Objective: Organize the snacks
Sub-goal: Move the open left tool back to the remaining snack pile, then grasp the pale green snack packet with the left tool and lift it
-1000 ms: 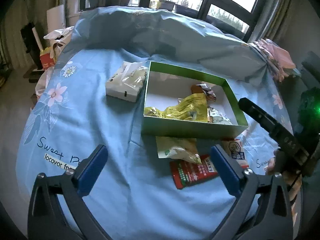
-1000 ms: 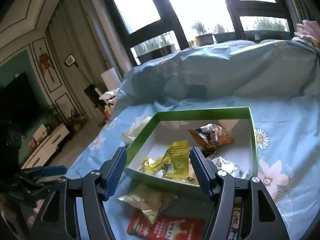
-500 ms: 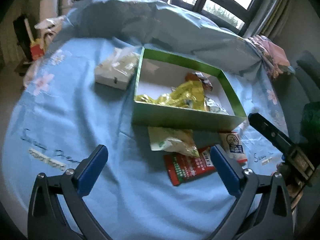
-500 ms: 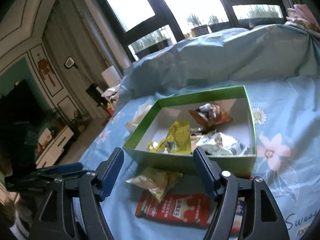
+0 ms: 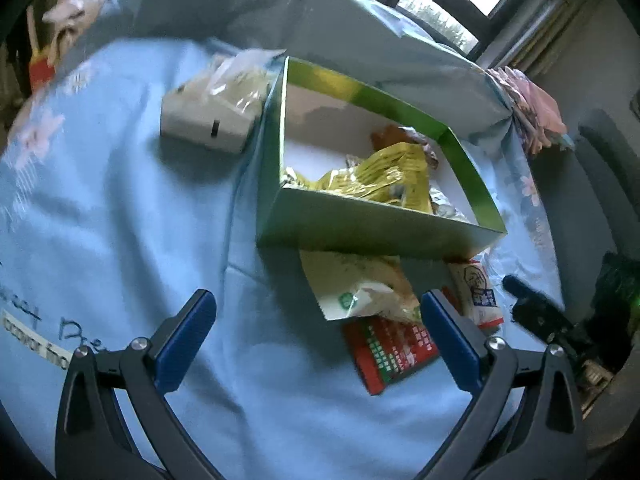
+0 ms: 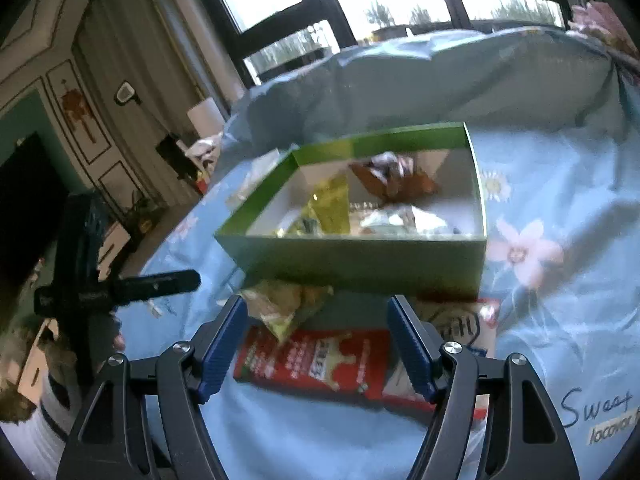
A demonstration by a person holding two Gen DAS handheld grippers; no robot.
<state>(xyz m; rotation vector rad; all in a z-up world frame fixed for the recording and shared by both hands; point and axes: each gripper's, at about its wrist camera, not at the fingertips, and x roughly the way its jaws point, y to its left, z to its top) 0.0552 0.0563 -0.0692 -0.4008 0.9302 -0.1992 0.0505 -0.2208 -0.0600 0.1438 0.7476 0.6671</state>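
Note:
A green box (image 5: 360, 232) sits on the blue flowered sheet, with a yellow packet (image 5: 380, 176), a brown packet (image 5: 392, 136) and silvery ones inside. In front of its near wall lie a pale green packet (image 5: 352, 284), a red packet (image 5: 392, 352) and a white packet (image 5: 476, 292). My left gripper (image 5: 316, 300) hovers open just before the pale green packet, holding nothing. My right gripper (image 6: 317, 304) is open above the red packet (image 6: 320, 360), its pads touching nothing. The box (image 6: 360, 260) stands just beyond it.
A white tissue box (image 5: 208, 120) with a plastic bag on it lies left of the green box. A bunched blue quilt (image 5: 360, 40) rises behind, pink cloth (image 5: 532, 104) at the far right. The other gripper (image 6: 160, 280) shows at the left of the right wrist view.
Both grippers have come down and closer to the packets in front of the box, tilting more downward. The right jaws stand slightly wider than a second ago.

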